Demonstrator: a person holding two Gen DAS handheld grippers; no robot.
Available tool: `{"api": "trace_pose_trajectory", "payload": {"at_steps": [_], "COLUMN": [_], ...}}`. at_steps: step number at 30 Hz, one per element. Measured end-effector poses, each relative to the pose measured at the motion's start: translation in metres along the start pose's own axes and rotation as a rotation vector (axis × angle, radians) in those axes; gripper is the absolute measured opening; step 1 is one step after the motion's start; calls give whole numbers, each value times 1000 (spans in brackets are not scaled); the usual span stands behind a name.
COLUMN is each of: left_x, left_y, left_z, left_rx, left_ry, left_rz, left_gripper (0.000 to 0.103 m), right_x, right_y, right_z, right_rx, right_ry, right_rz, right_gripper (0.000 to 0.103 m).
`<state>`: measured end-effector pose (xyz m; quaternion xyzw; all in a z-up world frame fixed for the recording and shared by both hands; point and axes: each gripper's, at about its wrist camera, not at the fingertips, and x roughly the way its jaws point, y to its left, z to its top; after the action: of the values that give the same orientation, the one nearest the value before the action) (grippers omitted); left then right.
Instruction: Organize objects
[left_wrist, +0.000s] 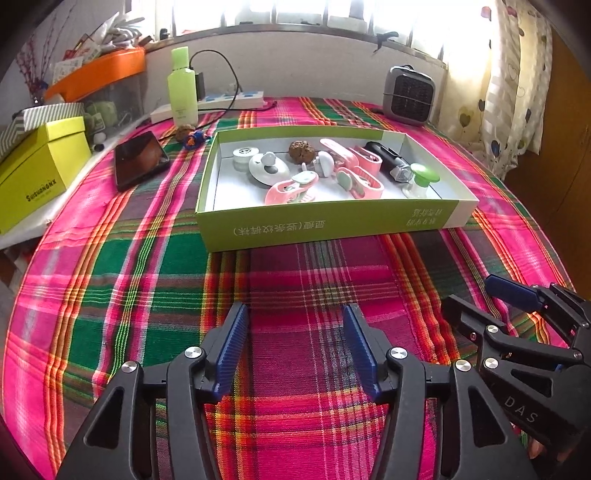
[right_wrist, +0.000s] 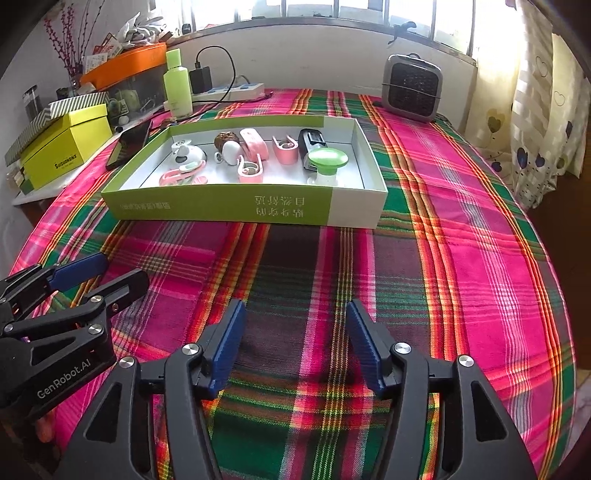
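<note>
On the plaid-covered counter (left_wrist: 110, 280), a shallow green cardboard tray (left_wrist: 317, 225) sits well ahead of both grippers, already loaded with small household bits. Inside it lie several pink clips (left_wrist: 291, 188), a white round gadget (left_wrist: 267, 168), a small white disc (left_wrist: 243, 153), a walnut (left_wrist: 302, 150), a black device (left_wrist: 384, 155) and a green-capped little bottle (left_wrist: 421, 181) at the right-hand end. They are loosely scattered rather than lined up, some touching one another.

Judging by that, most of the gathering looks done. What seems left lies outside the tray: a second walnut (left_wrist: 184, 132) with a small orange-and-blue trinket (left_wrist: 195, 138) just beside it, near the tray's far left corner, and a dark phone (left_wrist: 142, 158) to the tray's left. Whether those belong in the tray I cannot say.

The left gripper (left_wrist: 293, 349) hangs low over bare cloth, its blue-padded jaws parted with nothing between them. The right gripper (right_wrist: 295, 345) is alongside it, jaws likewise spread and empty. Neither touches the tray.

At the back stand a green lotion bottle (right_wrist: 178, 86), a power strip (right_wrist: 236, 90) and a small grey heater (right_wrist: 412, 86).
</note>
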<state>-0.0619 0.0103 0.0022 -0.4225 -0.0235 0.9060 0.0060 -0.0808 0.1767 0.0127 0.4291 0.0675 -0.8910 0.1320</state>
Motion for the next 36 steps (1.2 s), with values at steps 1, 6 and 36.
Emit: {"api": "trace_pose_trajectory", "payload": {"at_steps": [1, 6, 36], "left_x": [0, 1, 1], "left_y": [-1, -5, -6], "left_z": [0, -1, -2], "left_rx": [4, 32, 32], "left_ry": [1, 7, 6], "left_rz": [4, 25, 30], "left_gripper": [54, 58, 60], "right_x": [0, 0, 1], "right_y": [0, 0, -1], "right_z": [0, 0, 0], "right_rx": [1, 2, 2], "right_ry": [0, 1, 0], "right_rz": [-2, -2, -1], "right_gripper": [58, 59, 59]}}
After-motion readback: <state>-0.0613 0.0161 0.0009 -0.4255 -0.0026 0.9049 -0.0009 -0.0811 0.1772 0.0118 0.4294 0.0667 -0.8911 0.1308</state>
